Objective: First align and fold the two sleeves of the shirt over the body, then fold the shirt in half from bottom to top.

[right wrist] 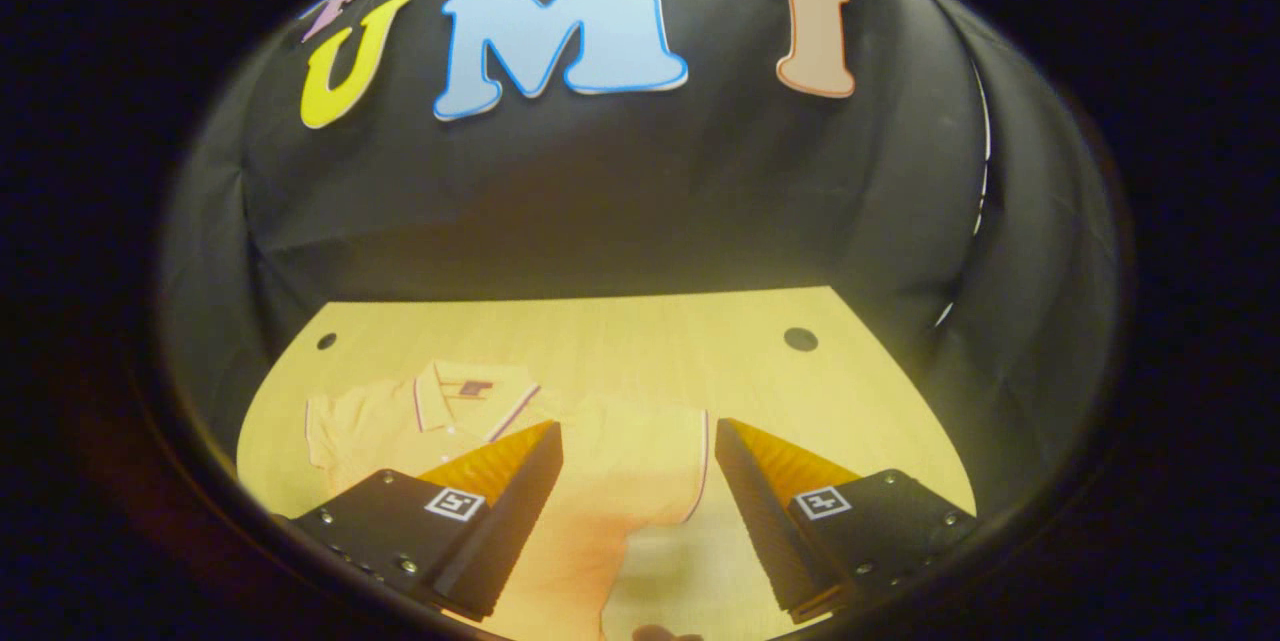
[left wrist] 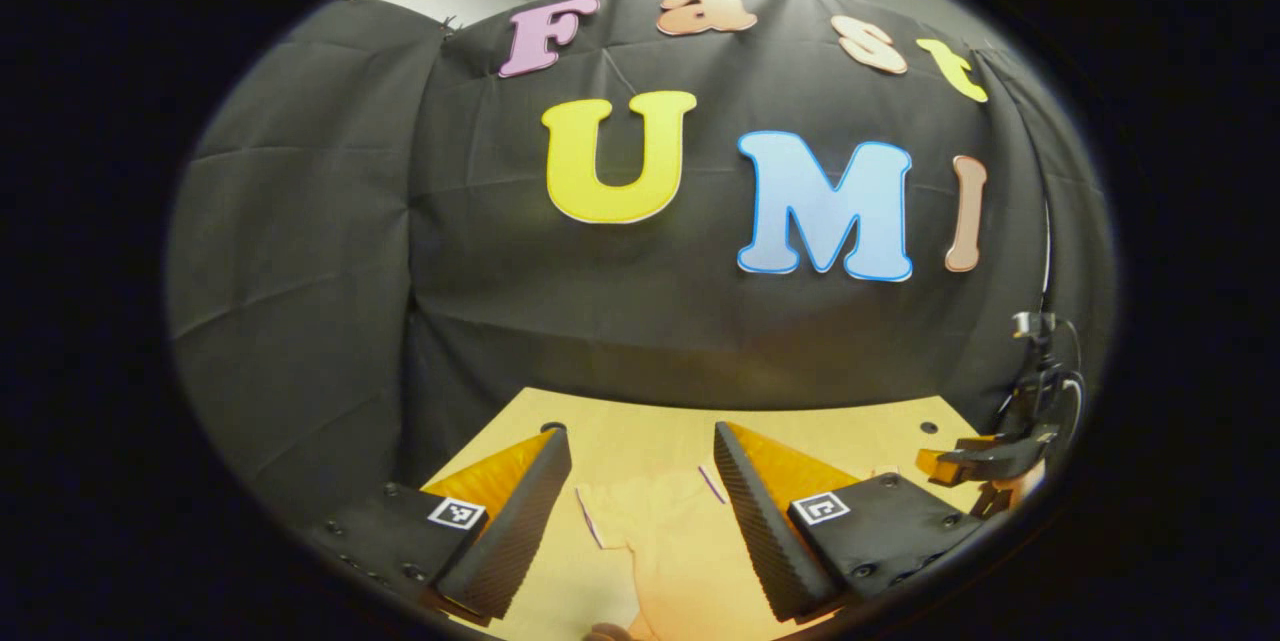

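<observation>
Jaws: left gripper [left wrist: 640, 501] and right gripper [right wrist: 635, 481] both spread wide, holding nothing. Shirt [right wrist: 450, 421]: flat on bench [right wrist: 650, 341], collar toward wall, sleeves [right wrist: 650, 451] out, apparently laid ready for folding.

Light wooden tabletop [right wrist: 640, 341] with a smooth pale-yellow surface, back edge butting the black cloth wall, and small dark round holes near its far corners [right wrist: 800, 339]. Lying flat directly on it: a pale yellow short-sleeved polo shirt [right wrist: 440, 421] with dark-striped trim on the collar and sleeve hems, collar toward the far edge, sitting left of centre in the right gripper view. In the left gripper view the same tabletop [left wrist: 640, 426] shows with part of the shirt [left wrist: 650, 521] spread flat on its near half.
</observation>
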Tool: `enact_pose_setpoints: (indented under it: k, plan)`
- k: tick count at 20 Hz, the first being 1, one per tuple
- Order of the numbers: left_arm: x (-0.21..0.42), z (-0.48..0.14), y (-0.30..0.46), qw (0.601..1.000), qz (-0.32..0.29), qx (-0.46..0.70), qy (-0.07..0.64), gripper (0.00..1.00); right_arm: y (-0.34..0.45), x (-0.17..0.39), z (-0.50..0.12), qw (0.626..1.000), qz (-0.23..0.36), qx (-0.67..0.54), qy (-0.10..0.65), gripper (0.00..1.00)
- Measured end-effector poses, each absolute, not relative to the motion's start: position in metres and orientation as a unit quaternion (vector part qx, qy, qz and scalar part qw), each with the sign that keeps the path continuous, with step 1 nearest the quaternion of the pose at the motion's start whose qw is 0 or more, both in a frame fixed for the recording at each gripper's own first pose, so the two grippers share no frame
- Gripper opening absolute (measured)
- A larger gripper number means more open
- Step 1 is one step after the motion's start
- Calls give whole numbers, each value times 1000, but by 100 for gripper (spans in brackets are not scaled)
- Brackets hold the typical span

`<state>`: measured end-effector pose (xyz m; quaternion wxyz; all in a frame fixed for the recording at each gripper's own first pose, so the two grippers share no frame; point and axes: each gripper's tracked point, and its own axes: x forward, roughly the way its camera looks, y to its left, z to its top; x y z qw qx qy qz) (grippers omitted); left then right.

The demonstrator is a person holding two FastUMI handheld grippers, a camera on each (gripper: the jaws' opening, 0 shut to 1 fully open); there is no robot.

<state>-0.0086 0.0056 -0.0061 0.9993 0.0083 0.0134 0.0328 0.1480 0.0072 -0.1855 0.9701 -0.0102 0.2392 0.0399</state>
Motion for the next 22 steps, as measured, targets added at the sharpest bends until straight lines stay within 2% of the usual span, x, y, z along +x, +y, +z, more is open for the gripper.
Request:
enact_pose_setpoints:
  k: [5,9,15,22]
  plan:
    - [-8,-9,14,999,46,14,20,94,-5,180,-262,943,15,-16,333,97]
    - [-6,-13,17,998,52,14,24,94,-11,190,-292,930,2,-17,367,97]
    - [-5,-25,24,997,67,7,45,94,-12,193,-324,913,-3,-21,408,97]
    - [22,-73,27,993,57,-10,104,96,-8,197,-326,912,0,16,410,94]
